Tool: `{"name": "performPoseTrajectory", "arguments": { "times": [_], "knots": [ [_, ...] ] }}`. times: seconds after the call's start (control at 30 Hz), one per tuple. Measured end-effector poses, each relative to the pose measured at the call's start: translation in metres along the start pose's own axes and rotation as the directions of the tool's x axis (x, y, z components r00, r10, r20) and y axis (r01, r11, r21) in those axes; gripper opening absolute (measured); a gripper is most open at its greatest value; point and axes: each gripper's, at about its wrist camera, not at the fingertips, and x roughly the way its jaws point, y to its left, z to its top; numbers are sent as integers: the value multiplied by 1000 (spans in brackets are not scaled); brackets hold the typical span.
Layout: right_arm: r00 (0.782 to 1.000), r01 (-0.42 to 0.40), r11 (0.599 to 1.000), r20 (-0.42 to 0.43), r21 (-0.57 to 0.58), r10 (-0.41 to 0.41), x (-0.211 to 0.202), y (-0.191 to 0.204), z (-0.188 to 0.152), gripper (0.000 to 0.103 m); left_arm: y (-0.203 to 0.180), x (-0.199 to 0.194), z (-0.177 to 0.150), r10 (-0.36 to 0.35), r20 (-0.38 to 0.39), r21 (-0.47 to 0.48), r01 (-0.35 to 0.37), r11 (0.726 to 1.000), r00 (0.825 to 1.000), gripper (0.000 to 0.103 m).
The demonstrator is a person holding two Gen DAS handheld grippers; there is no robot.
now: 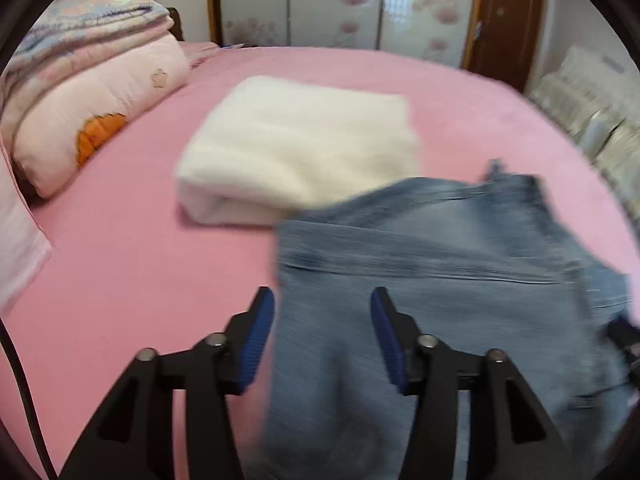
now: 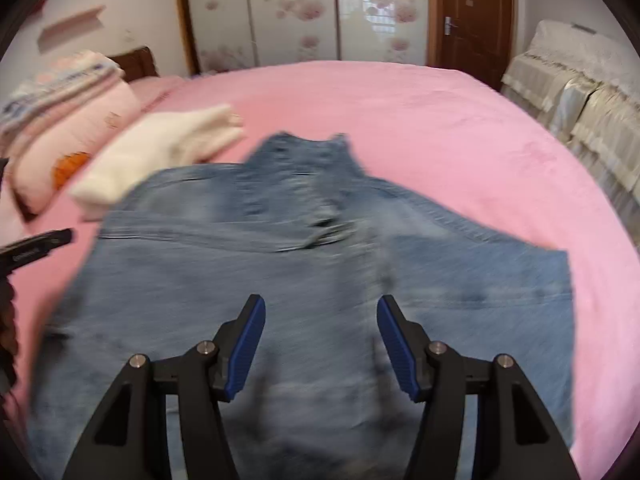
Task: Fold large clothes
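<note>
While faded blue denim jeans (image 2: 304,264) lie spread on the pink bed (image 2: 460,132), we hold both left gripper (image 1: 322,344) and right gripper (image 2: 320,344) wide open, empty; next, probably, gripping an edge to fold.

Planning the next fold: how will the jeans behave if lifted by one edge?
The jeans will probably droop, since they lie creased on the bed. Thick denim suggests some weight. The woven surface likely won't slip from the fingers.

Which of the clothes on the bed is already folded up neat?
The white sweater is: it sits as a tidy block on the pink bed. The blue jeans are spread out flat, under both open grippers.
</note>
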Motion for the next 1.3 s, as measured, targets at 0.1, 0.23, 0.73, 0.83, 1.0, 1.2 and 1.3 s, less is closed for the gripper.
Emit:
{"name": "performPoseTrajectory", "arguments": {
  "times": [0.1,0.23,0.73,0.83,1.0,1.2,1.3],
  "knots": [
    [995,-99,995,-9,5,99,2,38,-7,54,-34,1,-22,-57,-15,-11,57,998,998,53],
    [993,-106,990,-56,-96,101,22,75,-25,52,-62,18,-52,-8,-63,36,10,999,998,58],
    [992,115,990,-55,86,-110,31,-41,-45,0,9,42,-81,123,-70,7,-122,992,990,62],
    [988,147,985,-47,85,-144,32,-34,-46,2,1,45,-84,171,-57,42,-169,985,984,62],
    [993,110,984,-46,143,-105,32,-44,-45,2,4,39,-86,147,-53,20,-146,989,988,62],
    [992,122,978,-63,168,-113,28,-42,-44,3,6,39,-85,145,-49,14,-144,989,988,62],
    [993,102,974,-73,204,-89,22,-42,-44,7,9,40,-83,134,-64,-1,-134,991,989,62]
  ]
}}
